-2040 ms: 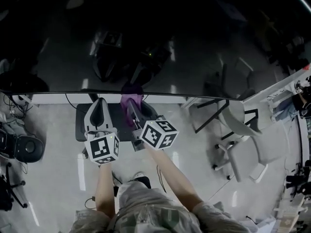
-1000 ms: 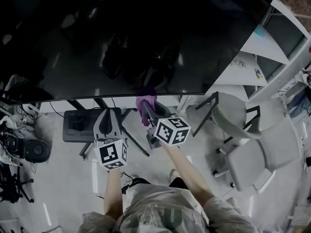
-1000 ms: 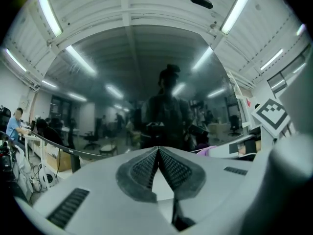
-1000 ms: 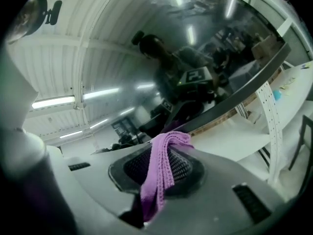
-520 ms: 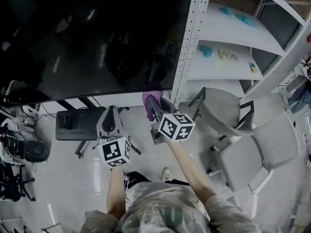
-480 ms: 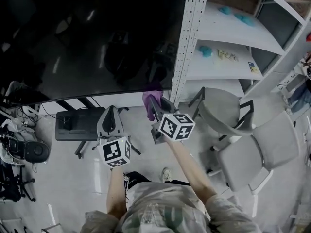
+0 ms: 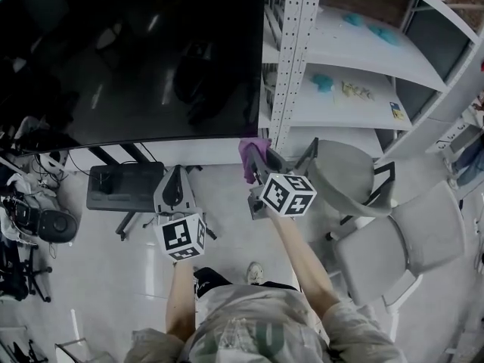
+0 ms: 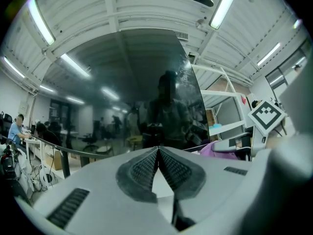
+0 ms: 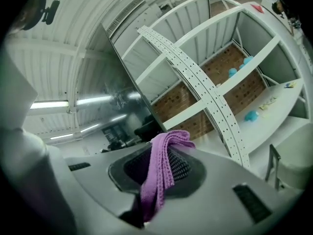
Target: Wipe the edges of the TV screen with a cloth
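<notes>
Purple cloth just below lower right corner of TV screen.
Clamped between right gripper jaws; left gripper jaws together, empty, under bottom edge; shelving beside, holding blue items.

**Head view: cloth at the screen's lower right corner**

The right gripper holds a bunched purple cloth at its tip, right at the lower right corner of the large black glossy TV screen. Whether the cloth touches the screen cannot be told. The left gripper is lower and to the left, below the screen's bottom edge, with its jaws tapering together and nothing in them. A white perforated shelf post stands just right of the screen. A grey chair sits near the right gripper.
</notes>
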`<state>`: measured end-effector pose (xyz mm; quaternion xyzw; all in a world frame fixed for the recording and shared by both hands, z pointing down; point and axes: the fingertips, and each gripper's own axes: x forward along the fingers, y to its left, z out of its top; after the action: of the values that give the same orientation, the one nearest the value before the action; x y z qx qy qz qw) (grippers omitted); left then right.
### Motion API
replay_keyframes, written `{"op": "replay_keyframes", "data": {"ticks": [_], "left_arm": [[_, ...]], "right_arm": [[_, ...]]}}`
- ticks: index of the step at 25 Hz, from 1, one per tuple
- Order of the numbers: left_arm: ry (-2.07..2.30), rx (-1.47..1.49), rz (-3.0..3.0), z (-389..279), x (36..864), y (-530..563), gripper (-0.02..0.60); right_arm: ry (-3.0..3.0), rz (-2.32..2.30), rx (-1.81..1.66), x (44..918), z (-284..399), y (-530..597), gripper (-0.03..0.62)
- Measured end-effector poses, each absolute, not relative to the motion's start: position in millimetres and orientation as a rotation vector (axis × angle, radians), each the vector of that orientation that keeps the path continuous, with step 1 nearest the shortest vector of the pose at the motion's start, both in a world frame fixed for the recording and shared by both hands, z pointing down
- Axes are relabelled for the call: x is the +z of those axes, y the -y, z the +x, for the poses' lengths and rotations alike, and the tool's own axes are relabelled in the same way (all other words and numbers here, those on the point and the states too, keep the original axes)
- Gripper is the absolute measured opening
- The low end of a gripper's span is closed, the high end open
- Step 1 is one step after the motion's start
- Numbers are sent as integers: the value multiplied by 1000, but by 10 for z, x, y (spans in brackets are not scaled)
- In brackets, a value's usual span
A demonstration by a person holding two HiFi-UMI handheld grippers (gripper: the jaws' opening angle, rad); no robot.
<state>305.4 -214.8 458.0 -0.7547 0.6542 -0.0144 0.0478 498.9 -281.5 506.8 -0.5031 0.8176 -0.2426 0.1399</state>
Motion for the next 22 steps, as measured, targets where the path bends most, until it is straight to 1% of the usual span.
{"op": "replay_keyframes", "data": {"ticks": [6,11,13,19,22], "left_arm": [[-2009,-23,-2273,3055,4484,2006,15],[-1985,72,-2296,3201,4263,1752,15],[-1981,119,-2301,3263,4180,1635,15],[-1999,180,-2289,3264,4036,1221,15],[-1989,207,-2264,3290,3947,1053,15]], "right_arm": [[-2368,-1492,-654,5073,5119,2750,62],[-2357,-1531,-513,4865,5159,2312,61],[-2405,-1491,-410,4695,5030,2061,61],[-2584,-1457,76,4180,4550,1430,63],[-2652,-1348,181,4011,4286,1207,61]]}}
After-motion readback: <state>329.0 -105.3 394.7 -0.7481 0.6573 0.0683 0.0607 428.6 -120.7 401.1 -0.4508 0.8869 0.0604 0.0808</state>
